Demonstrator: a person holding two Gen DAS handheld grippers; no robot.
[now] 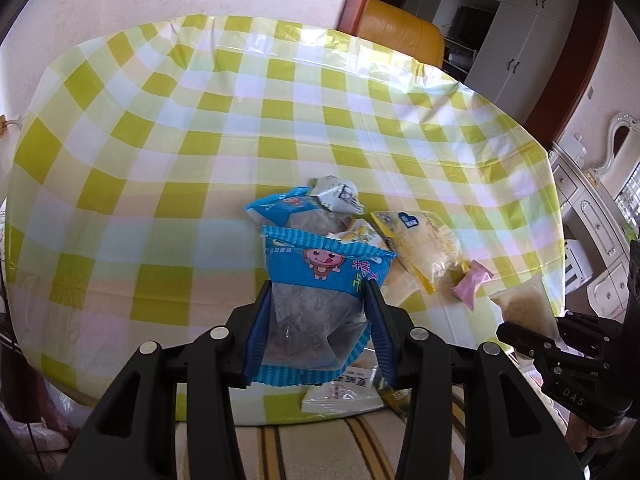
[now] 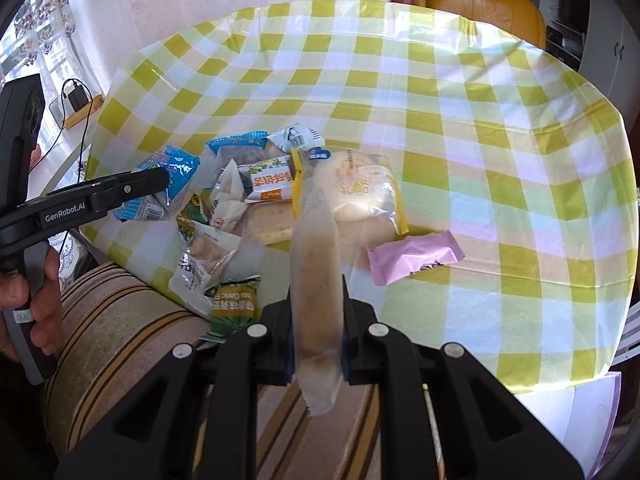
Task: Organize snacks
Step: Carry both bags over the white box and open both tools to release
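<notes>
My left gripper (image 1: pixel 320 286) is shut on a blue snack packet (image 1: pixel 324 264) with a cartoon monkey, lifted above the pile; the right wrist view shows that gripper (image 2: pixel 154 182) at the left. My right gripper (image 2: pixel 316 292) is shut on a long clear packet (image 2: pixel 316 256) of pale bread, held upright. Below lie a second blue packet (image 2: pixel 240 146), a yellow-edged bun packet (image 2: pixel 360 192), a pink packet (image 2: pixel 412 260), a green garlic packet (image 2: pixel 234 308) and several white ones, heaped at the front edge of the yellow-checked table (image 2: pixel 500 128).
A striped cushion (image 2: pixel 120 320) runs along the table's near edge. An orange chair (image 1: pixel 400 32) stands behind the table, with white cabinets (image 1: pixel 512 40) beyond. A person's hand (image 2: pixel 40 292) grips the left tool's handle. A charger (image 2: pixel 78 98) sits on a ledge at the left.
</notes>
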